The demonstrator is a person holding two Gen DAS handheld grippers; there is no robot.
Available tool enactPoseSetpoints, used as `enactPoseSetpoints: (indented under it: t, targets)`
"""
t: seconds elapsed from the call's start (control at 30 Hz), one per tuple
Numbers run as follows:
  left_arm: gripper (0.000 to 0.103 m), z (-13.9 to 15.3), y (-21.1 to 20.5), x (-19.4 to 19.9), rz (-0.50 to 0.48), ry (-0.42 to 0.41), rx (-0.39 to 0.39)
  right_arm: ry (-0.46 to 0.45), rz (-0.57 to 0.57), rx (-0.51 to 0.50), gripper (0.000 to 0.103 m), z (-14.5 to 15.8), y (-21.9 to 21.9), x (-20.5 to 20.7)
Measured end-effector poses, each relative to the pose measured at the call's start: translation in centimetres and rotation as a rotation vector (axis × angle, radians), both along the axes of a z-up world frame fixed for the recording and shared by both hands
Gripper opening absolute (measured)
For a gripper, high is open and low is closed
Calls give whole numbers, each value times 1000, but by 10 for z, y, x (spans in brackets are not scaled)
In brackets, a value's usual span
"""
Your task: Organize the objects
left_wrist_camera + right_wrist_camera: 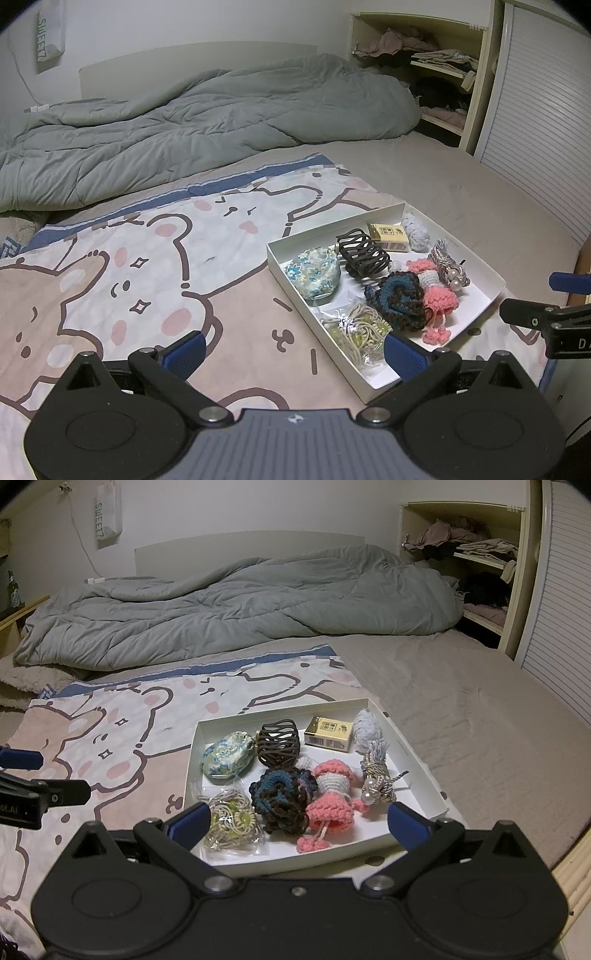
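Observation:
A white shallow box (496, 283) (413, 753) lies on a cartoon-print blanket (147, 266) (110, 738) on the bed. It holds a floral pouch (314, 273) (227, 754), a dark hair claw (364, 256) (277, 743), a blue-brown crochet scrunchie (397, 299) (282, 794), a pink crochet toy (439, 301) (330, 805), a bag of hair ties (360, 332) (231, 821), a small yellow box (388, 236) (328, 733) and a pearl tassel charm (452, 267) (376, 775). My left gripper (295, 350) is open, empty, left of the box. My right gripper (297, 825) is open, empty, at the box's near edge.
A rumpled grey duvet (184, 122) (240, 602) covers the far half of the bed. Shelves with clothes (424, 62) (476, 554) and a slatted door (535, 129) stand at the right. Bare mattress (461, 701) lies right of the box.

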State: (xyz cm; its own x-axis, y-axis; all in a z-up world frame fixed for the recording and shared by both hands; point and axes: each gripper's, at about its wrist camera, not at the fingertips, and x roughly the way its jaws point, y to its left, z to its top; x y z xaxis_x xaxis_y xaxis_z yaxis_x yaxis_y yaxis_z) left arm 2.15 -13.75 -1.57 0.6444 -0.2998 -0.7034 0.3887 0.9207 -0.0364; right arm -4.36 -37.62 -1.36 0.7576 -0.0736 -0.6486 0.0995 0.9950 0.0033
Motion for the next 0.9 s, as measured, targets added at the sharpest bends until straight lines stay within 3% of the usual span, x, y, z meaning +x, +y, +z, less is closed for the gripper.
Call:
enactPoseSetpoints:
  t: [0.9]
  targets:
    - [101, -3, 0, 0, -1, 15, 3, 5, 1, -7, 103, -1, 0, 1]
